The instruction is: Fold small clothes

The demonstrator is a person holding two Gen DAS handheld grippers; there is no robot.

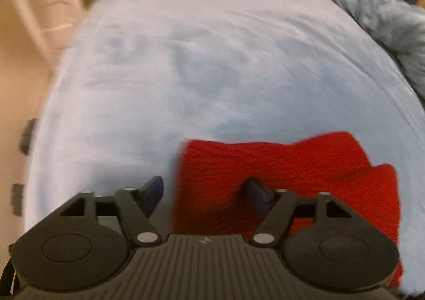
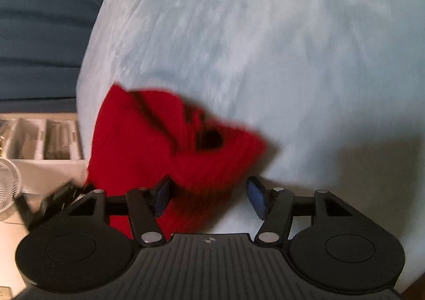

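A small red knitted garment [image 1: 279, 175] lies folded flat on a pale blue fleece blanket [image 1: 186, 66]. In the left wrist view my left gripper [image 1: 204, 193] hovers over the garment's left edge. Its jaws stand apart, one blue fingertip [image 1: 154, 191] over the blanket and the other over the red knit, and neither presses the cloth. In the right wrist view the red garment [image 2: 164, 146] looks rumpled, with a dark opening in its folds. My right gripper [image 2: 209, 195] stands open just in front of it, the cloth's near edge lying between the pads without being pinched.
A grey fuzzy cloth [image 1: 390, 29] lies at the blanket's far right edge. Beyond the blanket are a beige floor [image 1: 24, 47], a dark blue surface [image 2: 45, 29], a white shelf [image 2: 39, 140] and a small white fan [image 2: 8, 188]. Both views are blurred.
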